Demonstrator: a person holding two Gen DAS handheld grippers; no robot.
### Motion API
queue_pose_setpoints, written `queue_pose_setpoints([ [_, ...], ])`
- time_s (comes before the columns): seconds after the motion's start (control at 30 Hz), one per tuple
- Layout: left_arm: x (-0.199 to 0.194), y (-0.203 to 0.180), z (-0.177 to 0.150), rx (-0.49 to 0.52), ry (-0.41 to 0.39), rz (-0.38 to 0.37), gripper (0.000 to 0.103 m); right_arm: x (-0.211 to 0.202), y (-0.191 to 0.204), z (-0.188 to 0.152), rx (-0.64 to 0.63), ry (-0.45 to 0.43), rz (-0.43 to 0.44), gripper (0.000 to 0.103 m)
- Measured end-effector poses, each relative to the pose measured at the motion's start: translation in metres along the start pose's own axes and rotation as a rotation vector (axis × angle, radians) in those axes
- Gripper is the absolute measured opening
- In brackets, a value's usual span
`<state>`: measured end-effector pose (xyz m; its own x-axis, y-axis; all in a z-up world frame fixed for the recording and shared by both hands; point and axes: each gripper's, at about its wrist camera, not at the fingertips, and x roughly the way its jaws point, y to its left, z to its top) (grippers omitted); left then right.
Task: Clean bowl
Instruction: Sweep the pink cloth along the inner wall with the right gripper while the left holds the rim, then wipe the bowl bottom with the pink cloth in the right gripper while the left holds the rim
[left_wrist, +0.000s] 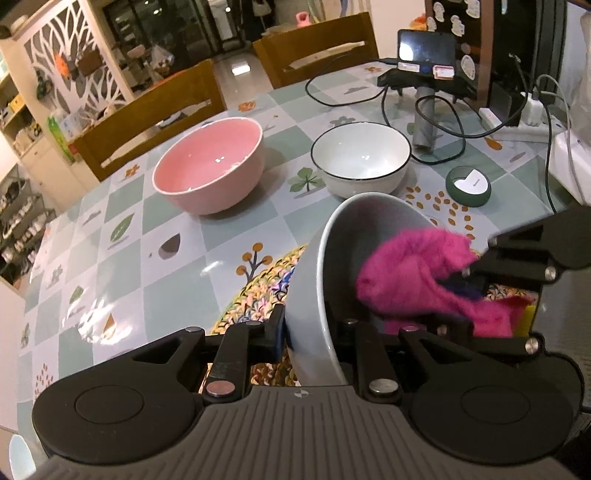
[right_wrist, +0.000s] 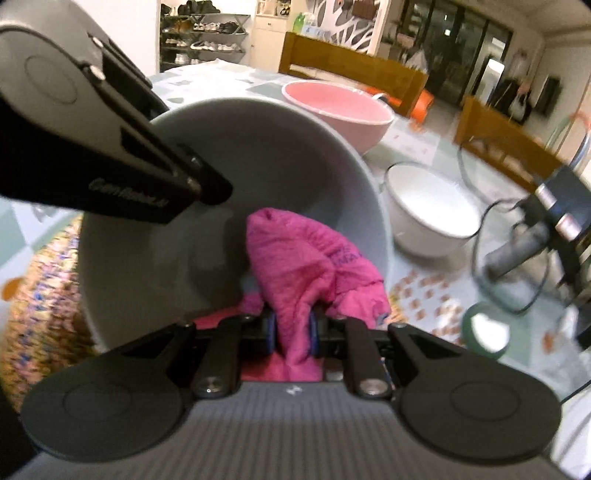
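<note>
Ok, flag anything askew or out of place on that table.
Only the grey bowl: the left gripper holds it tipped on its side by the rim while the pink cloth wipes inside. The pink bowl and white bowl sit upright.

From my remote station I see a dining room under warm indoor light. The table (left_wrist: 122, 236) carries a checked cloth in pale green and white, printed with leaves. Two wooden chairs, chair A (left_wrist: 155, 114) and chair B (left_wrist: 317, 48), stand at its far edge. Behind them, a glossy floor (left_wrist: 236, 70) reflects ceiling light and leads to dark glass doors (left_wrist: 177, 29). At left, a white cut-out leaf screen (left_wrist: 70, 55) tops a cream cabinet. A shoe rack (right_wrist: 207, 33), stocked with pairs, stands by the wall in the right wrist view.
</note>
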<state>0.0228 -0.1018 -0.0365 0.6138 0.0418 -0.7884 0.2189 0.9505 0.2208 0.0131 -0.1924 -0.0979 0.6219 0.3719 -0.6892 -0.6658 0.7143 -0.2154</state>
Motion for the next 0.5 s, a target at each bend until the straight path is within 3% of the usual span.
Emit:
queue_pose_setpoints([
  [0.13, 0.001, 0.0, 0.003, 0.004, 0.005, -0.003, 0.02, -0.003, 0.0, 0.004, -0.096, -0.079, -0.065, 0.017],
  [0.5, 0.003, -0.002, 0.007, 0.046, 0.011, -0.014, 0.021, -0.015, 0.006, 0.003, -0.305, -0.26, -0.097, 0.016],
])
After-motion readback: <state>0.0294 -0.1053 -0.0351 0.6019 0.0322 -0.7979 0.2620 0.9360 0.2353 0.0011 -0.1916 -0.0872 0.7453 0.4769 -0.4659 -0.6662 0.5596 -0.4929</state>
